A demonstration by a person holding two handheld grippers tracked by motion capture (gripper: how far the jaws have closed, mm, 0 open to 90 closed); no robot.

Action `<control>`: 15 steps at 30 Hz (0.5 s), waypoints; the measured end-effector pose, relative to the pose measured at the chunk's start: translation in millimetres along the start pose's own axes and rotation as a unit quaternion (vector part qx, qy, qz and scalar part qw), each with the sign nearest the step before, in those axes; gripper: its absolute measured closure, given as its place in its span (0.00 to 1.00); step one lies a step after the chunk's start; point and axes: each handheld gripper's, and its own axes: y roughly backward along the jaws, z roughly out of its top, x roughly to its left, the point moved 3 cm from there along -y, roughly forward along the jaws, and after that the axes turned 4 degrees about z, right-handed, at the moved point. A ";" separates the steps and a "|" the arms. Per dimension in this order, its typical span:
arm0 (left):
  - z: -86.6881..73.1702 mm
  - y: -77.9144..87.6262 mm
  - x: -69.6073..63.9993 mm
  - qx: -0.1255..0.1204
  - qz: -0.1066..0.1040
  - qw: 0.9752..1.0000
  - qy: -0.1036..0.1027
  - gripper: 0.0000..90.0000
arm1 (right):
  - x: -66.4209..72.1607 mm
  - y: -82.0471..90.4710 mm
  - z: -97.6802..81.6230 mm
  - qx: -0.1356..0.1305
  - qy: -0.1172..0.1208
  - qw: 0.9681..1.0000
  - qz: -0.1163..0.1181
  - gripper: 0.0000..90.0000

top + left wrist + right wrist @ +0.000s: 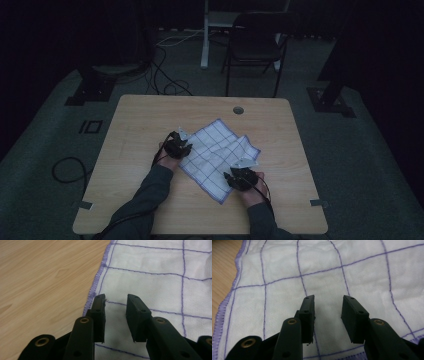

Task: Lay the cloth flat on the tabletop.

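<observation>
A white cloth [216,150] with a purple grid and purple hem lies rumpled on the wooden table [145,115], its right part folded over. My left gripper [183,145] sits at the cloth's left edge. In the left gripper view its jaws [115,299] stand apart just above the cloth [150,277], close to the hem, with nothing pinched. My right gripper [241,172] is over the cloth's near right part. In the right gripper view its jaws [328,300] are also apart, hovering over flat cloth [324,272].
A round cable hole [238,110] is in the table's far side. Bare wood [45,277] lies left of the cloth. A dark chair [255,45] and floor cables [165,75] lie beyond the table. A person's sleeves come in from the near edge.
</observation>
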 end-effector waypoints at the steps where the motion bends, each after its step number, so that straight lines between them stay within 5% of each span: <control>1: -1.2 0.9 1.3 0.001 0.000 1.000 0.005 0.78 | 0.0 1.4 -1.2 0.001 0.000 1.000 -0.001 0.71; 15: -39.8 38.0 4.0 0.006 -0.002 0.999 0.042 0.82 | -6.6 1.9 -1.7 -0.002 0.002 1.000 -0.010 0.70</control>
